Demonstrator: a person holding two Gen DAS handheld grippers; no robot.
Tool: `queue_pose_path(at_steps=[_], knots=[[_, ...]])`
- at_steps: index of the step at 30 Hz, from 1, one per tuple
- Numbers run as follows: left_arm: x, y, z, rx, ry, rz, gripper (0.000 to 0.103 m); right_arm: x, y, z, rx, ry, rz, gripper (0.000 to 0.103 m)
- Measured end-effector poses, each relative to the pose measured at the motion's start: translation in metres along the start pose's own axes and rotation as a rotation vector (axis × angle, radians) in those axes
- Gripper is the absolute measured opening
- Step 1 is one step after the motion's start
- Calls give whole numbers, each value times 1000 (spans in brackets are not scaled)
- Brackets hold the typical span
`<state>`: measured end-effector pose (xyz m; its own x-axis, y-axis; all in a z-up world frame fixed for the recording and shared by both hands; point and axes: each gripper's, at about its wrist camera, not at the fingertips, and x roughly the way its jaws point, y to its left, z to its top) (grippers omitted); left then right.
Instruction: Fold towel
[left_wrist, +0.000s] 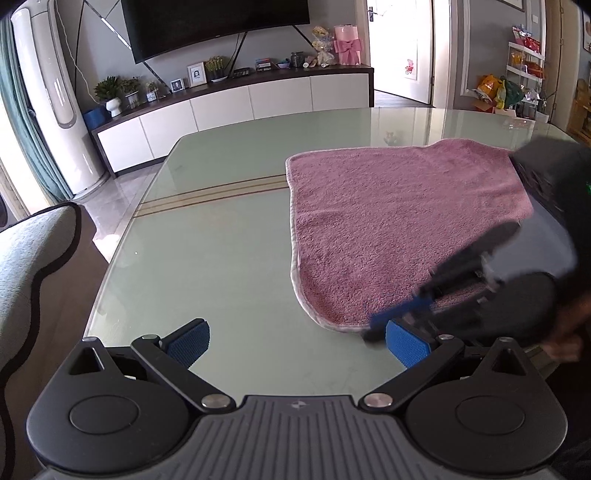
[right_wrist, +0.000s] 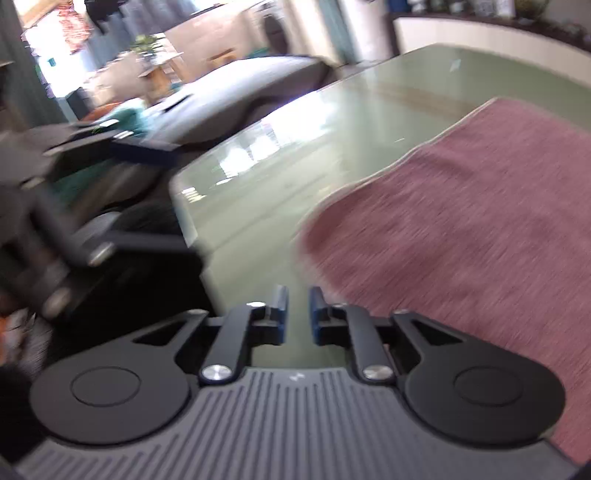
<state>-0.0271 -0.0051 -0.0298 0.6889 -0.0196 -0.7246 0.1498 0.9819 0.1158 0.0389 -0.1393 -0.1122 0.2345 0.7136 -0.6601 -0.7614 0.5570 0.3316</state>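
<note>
A pink towel (left_wrist: 399, 221) with a pale hem lies flat on the green glass table (left_wrist: 221, 229). My left gripper (left_wrist: 295, 345) is open and empty, low over the table's near edge, left of the towel's near corner. My right gripper (left_wrist: 402, 314) shows blurred in the left wrist view, lying over that near corner. In the right wrist view my right gripper (right_wrist: 298, 314) has a narrow gap between its blue pads with nothing in it, and the towel (right_wrist: 461, 229) lies to its right. The view is motion-blurred.
A grey sofa (left_wrist: 33, 266) stands left of the table. A white TV cabinet (left_wrist: 229, 107) with plants and frames runs along the far wall. The left gripper (right_wrist: 92, 206) shows blurred at the left of the right wrist view.
</note>
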Motion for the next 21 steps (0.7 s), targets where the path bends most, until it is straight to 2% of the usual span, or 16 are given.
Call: queue_pose_path(at_steps=[4,8,9,11,15,16,18,21], knots=[[4,-10,7,21,-13,-28,102,-62,-10,-19,65,-156,-31,42],[22,-32,26,31,-35,-93,102,-128,-33,-49,173,-285,-220,51],[28,-38,31,30,-38,-115,102,-165,-51,-67,258,-341,-344,51],[39,-49,36,43,-49,-146,102,-208,-79,-91,374,-376,-505,51],[69,-74,45,72,-49,-153,102,-269,-131,-130,500,-357,-807,52],[81,-80,47,74,-35,-144,102,-296,-161,-146,574,-338,-885,52],[92,-83,48,61,-9,-145,102,-323,-194,-157,630,-345,-944,52],[107,-85,47,40,38,-151,102,-344,-240,-156,708,-308,-912,53]])
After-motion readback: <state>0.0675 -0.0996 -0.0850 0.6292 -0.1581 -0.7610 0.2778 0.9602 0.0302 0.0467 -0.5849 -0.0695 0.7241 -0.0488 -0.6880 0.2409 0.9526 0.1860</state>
